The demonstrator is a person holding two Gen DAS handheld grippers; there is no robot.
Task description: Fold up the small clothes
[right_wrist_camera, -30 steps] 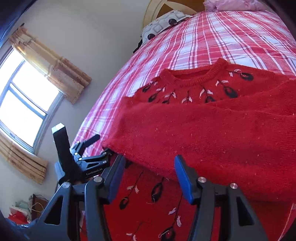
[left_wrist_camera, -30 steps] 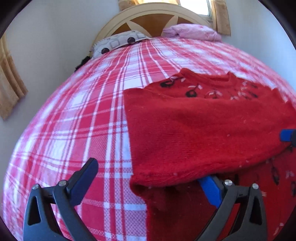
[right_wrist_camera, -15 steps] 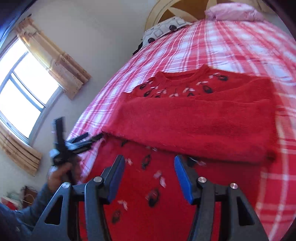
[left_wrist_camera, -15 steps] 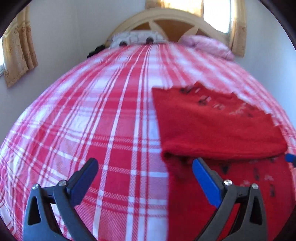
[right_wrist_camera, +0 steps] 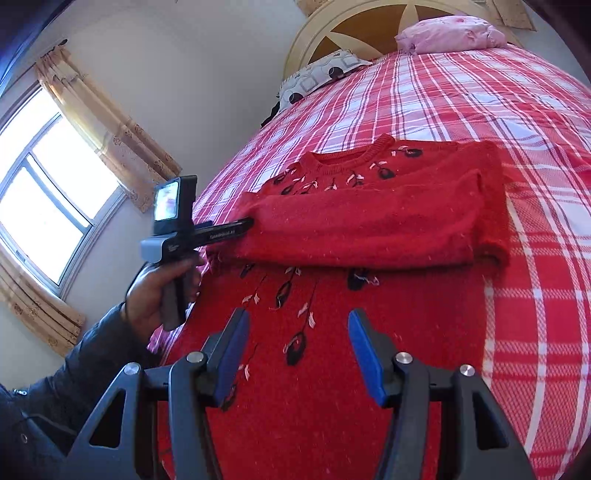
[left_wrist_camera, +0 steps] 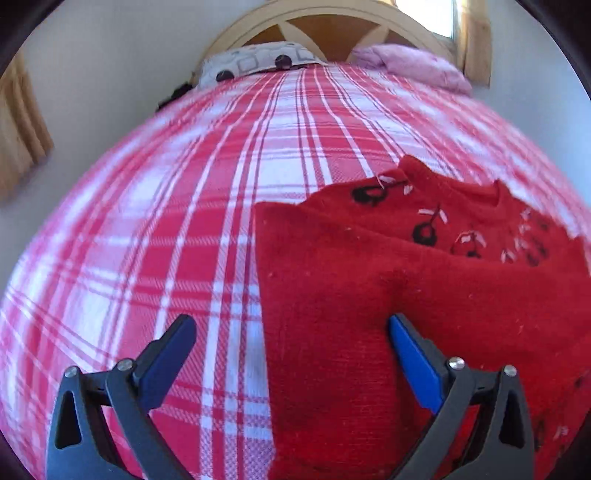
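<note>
On the left I see one window (right_wrist_camera: 48,192) with tan curtains (right_wrist_camera: 110,122) either side of it, and below it my left hand (right_wrist_camera: 155,295) in a dark sleeve (right_wrist_camera: 74,369), wrapped round the handle of my left gripper (left_wrist_camera: 291,325). From the right wrist view that gripper's tip reaches the left end of the folded band of the sweater; whether it presses the knit I cannot tell from there. In its own view the two blue pads stand wide apart: the left one hangs over bare bedspread, the right one lies against the red knit, and nothing is pinched between them.

One red sweater (right_wrist_camera: 354,369) lies flat on the bed's red-and-white checked bedspread (right_wrist_camera: 535,258), neckline toward the headboard (right_wrist_camera: 369,33). Its two sleeves seem folded across the chest as one thick band, though I cannot separate them along it. Black-and-white embroidered motifs show above and below the band; those under it are hidden. The hem runs out of frame beneath my grippers.

My right gripper (right_wrist_camera: 297,354) hovers over the sweater's lower body, pads parted, empty.

At the head of the bed sit two things: one patterned grey pillow (right_wrist_camera: 317,77) and, right of it, one pink bundle (right_wrist_camera: 450,35). A second window (left_wrist_camera: 424,14) is cut off by the frame.
</note>
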